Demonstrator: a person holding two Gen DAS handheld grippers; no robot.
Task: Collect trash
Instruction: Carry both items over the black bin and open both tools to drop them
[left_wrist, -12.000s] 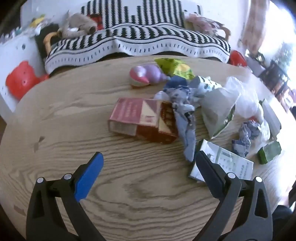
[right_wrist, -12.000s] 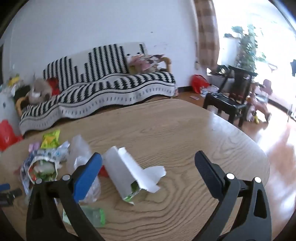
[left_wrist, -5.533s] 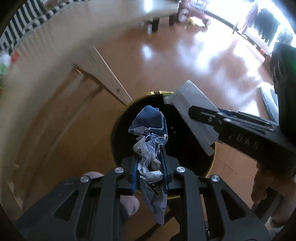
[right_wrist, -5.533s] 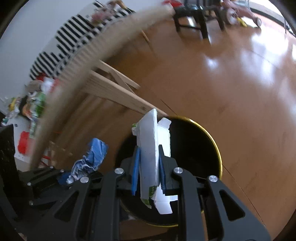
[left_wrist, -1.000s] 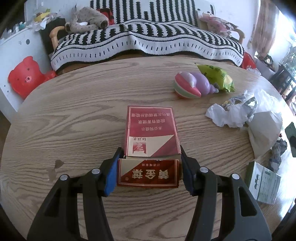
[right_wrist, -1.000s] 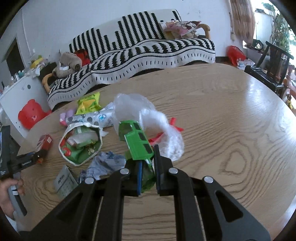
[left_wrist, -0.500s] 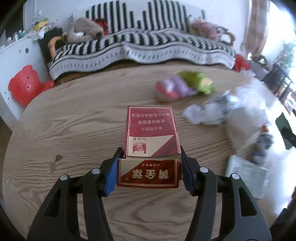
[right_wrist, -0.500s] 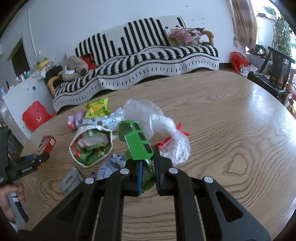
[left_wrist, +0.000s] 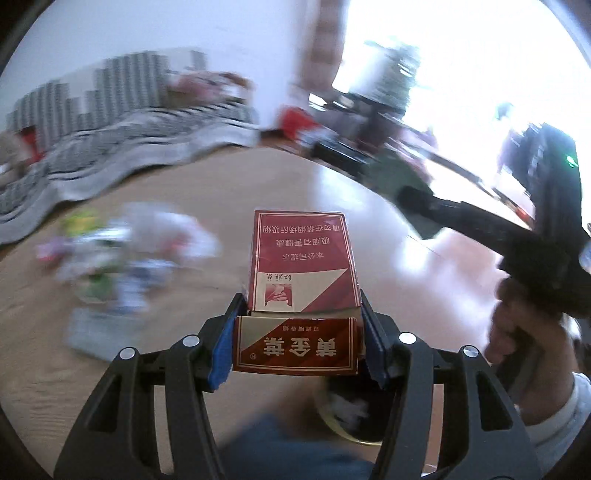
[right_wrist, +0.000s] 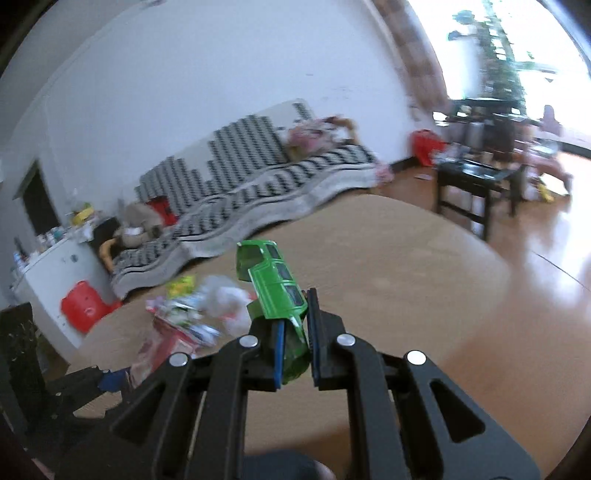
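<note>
The box (left_wrist: 301, 273) is deep red and cream with gold-toned lettering on its flap. The crushed carton (right_wrist: 275, 286) is bright green with darker panels. Both tongs are black with blue pads (left_wrist: 221, 347). The bench (right_wrist: 388, 280) is pale wood grain. The sofa throw (right_wrist: 258, 177) is black-and-white striped. The floor (right_wrist: 546, 258) is glossy orange-brown.

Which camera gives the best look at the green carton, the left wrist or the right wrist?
The right wrist view. The green carton sits sharp and centred there, clamped in the right gripper. The left wrist view shows that gripper from the side, with only a dark green blur at its tip.
</note>
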